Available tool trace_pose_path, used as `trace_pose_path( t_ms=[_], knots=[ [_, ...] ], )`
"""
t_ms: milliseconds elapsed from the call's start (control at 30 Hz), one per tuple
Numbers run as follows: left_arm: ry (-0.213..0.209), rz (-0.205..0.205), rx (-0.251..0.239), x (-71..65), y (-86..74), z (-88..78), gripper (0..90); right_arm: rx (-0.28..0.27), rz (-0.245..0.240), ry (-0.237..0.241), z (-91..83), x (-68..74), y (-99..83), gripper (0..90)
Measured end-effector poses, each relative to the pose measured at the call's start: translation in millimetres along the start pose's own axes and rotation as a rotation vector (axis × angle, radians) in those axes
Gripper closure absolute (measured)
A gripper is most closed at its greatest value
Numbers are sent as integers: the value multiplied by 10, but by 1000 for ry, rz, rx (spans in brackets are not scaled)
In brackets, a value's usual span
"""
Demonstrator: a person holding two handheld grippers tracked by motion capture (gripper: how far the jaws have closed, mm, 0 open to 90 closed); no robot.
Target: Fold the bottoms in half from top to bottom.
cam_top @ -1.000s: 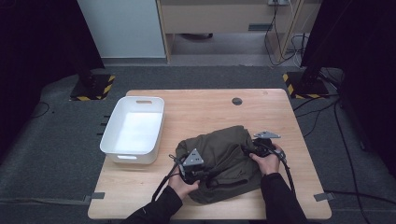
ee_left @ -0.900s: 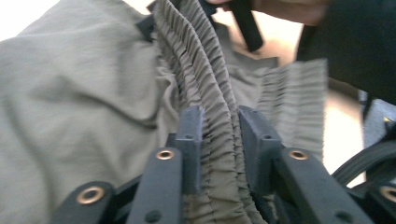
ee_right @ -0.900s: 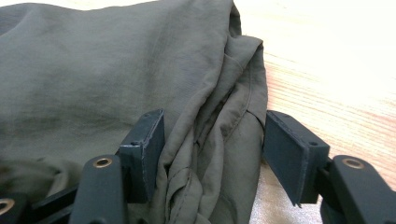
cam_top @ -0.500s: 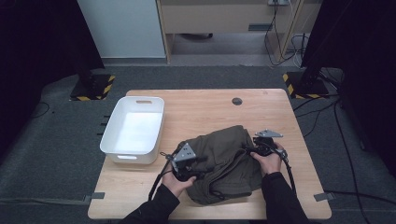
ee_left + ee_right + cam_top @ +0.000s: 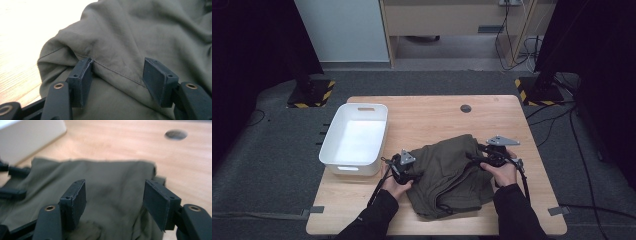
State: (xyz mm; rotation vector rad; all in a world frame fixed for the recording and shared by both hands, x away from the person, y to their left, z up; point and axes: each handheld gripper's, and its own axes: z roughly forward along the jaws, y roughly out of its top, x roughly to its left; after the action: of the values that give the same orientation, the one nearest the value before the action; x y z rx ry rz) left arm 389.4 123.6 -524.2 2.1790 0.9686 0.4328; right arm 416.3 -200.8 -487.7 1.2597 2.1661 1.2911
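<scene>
Left gripper [image 5: 117, 77] just opened off the olive garment [image 5: 452, 175], seam lying loose between jaws; right gripper [image 5: 115, 200] likewise agape above cloth, fold apparently released.

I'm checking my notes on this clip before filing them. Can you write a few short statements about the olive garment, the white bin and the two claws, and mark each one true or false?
1. The olive garment lies crumpled on the wooden table. True.
2. The white bin holds folded clothes. False: nothing is in it.
3. The left claw is clamped on a seam. False: its jaws stand apart over the fabric and have just been opening.
4. The right claw is open above the garment. True.
5. The bin sits to the right of the garment in the high view. False: it sits to the left.
</scene>
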Motion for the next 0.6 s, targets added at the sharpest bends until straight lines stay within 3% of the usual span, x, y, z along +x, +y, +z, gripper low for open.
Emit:
trace_pose_path(
  t_ms=[133,433,600],
  knots=[
    [9,24,3,-13,-14,40,394,42,-16,20,-52,43,-69,353],
    [19,24,-37,104,-16,98,400,114,-48,27,-171,156,-406,338],
    [37,20,-60,154,-13,136,406,119,-70,28,-222,250,-559,334]
  ],
)
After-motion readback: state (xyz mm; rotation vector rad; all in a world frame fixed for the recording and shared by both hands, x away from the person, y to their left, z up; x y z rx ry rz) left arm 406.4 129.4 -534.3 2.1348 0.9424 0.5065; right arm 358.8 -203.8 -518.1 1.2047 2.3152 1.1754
